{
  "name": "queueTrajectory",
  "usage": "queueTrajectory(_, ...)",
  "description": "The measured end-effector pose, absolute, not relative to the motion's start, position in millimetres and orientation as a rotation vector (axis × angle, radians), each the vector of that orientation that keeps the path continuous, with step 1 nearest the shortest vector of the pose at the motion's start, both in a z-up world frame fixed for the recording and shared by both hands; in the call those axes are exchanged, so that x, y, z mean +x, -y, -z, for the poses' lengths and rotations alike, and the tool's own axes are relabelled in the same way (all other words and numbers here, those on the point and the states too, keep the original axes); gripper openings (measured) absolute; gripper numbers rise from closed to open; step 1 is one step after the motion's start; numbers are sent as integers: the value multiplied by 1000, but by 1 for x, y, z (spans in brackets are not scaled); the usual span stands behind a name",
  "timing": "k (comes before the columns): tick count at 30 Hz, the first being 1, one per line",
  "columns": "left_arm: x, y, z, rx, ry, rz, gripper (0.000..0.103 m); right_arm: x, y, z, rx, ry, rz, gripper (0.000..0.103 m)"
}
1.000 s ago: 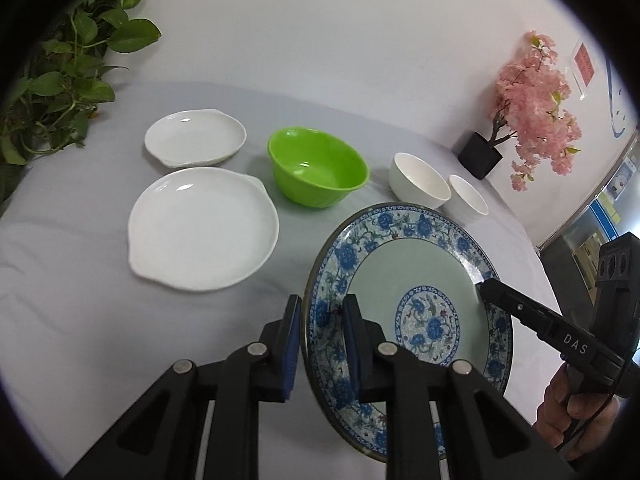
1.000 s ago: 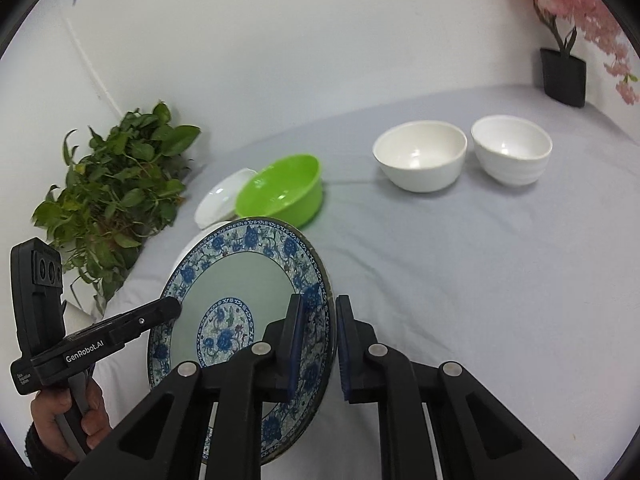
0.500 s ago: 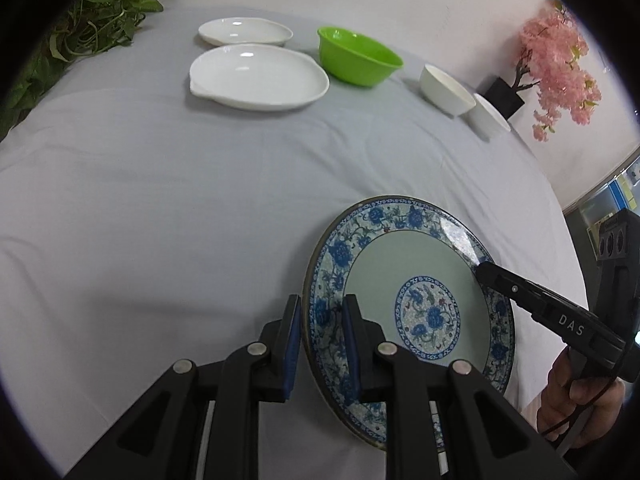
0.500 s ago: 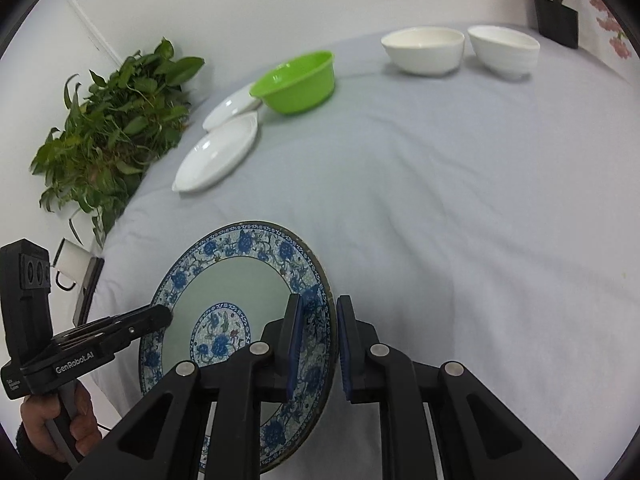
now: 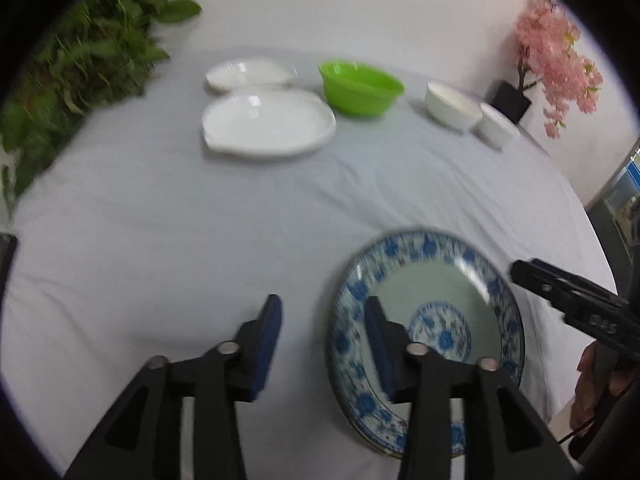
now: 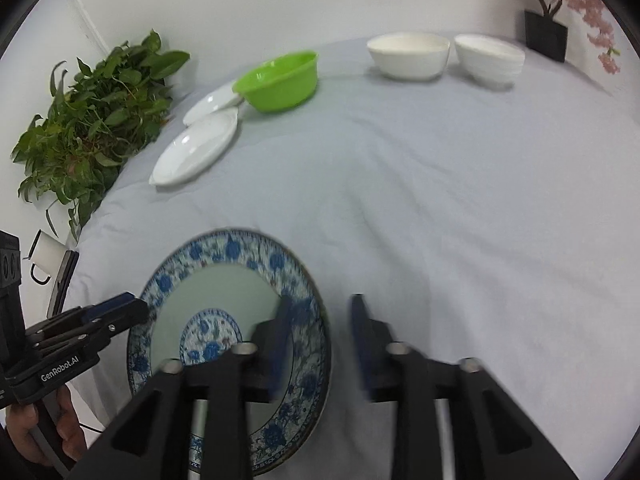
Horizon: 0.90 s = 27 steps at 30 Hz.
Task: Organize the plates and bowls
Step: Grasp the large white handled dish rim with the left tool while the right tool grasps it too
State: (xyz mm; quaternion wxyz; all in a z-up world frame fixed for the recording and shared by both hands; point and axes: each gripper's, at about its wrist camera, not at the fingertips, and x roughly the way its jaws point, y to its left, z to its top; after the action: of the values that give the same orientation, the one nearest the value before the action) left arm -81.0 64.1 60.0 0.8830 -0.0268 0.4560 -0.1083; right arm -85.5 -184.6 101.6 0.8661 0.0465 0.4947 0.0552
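A blue-and-white patterned plate (image 5: pixel 432 312) (image 6: pixel 224 312) lies flat on the grey tablecloth near the front edge. My left gripper (image 5: pixel 324 320) straddles its left rim; the jaws are opening and the pads do not press the rim. My right gripper (image 6: pixel 322 316) straddles the right rim the same way, jaws opening, nothing gripped. At the back stand a large white plate (image 5: pixel 268 128) (image 6: pixel 196 148), a small white plate (image 5: pixel 250 74) (image 6: pixel 212 102), a green bowl (image 5: pixel 360 88) (image 6: pixel 278 80) and two white bowls (image 5: pixel 452 110) (image 5: pixel 498 128) (image 6: pixel 408 56) (image 6: pixel 490 58).
A leafy plant (image 5: pixel 72 68) (image 6: pixel 92 120) stands at the back left, a pink blossom tree in a black pot (image 5: pixel 556 56) (image 6: pixel 546 36) at the back right. A white mug (image 6: pixel 46 258) sits past the table's left edge. A hand (image 6: pixel 36 432) holds each gripper.
Both grippers were shut on the patterned plate's rims and carried it down toward the front edge. Now both have opened and the plate rests on the cloth.
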Motion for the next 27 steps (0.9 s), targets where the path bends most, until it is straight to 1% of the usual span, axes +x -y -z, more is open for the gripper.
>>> queueTrajectory(1, -82, -68, -71, -51, -902, 215, 63, -86, 188, -115, 92, -986, -110, 73)
queueTrajectory(2, -82, -72, -86, -43, -838, 206, 76, -87, 191, -126, 84, -942, -107, 91)
queueTrajectory(3, -81, -75, -97, -35, -794, 206, 86, -86, 193, -138, 77, -907, -111, 95)
queueTrajectory(5, -74, -80, -119, -3, -706, 220, 86, -78, 192, -163, 70, -845, -145, 101)
queueTrajectory(9, -31, -99, -143, -37, -697, 217, 86, -47, 178, -196, 66, -789, -243, 101)
queueTrajectory(11, -1, -115, -143, -97, -724, 229, 86, -22, 168, -204, 91, -794, -306, 101)
queueTrajectory(13, 32, -131, -135, -169, -791, 230, 86, 7, 157, -203, 127, -819, -380, 101)
queueTrajectory(16, 71, -143, -113, -207, -886, 219, 86, 51, 144, -186, 199, -888, -449, 101)
queueTrajectory(20, 116, -155, -79, -225, -974, 223, 86, 108, 122, -143, 216, -1003, -438, 101)
queueTrajectory(24, 150, -161, -60, -213, -1011, 236, 86, 149, 109, -97, 250, -1112, -414, 100)
queueTrajectory(27, 172, -163, -44, -217, -1055, 259, 85, 165, 98, -77, 241, -1141, -393, 100)
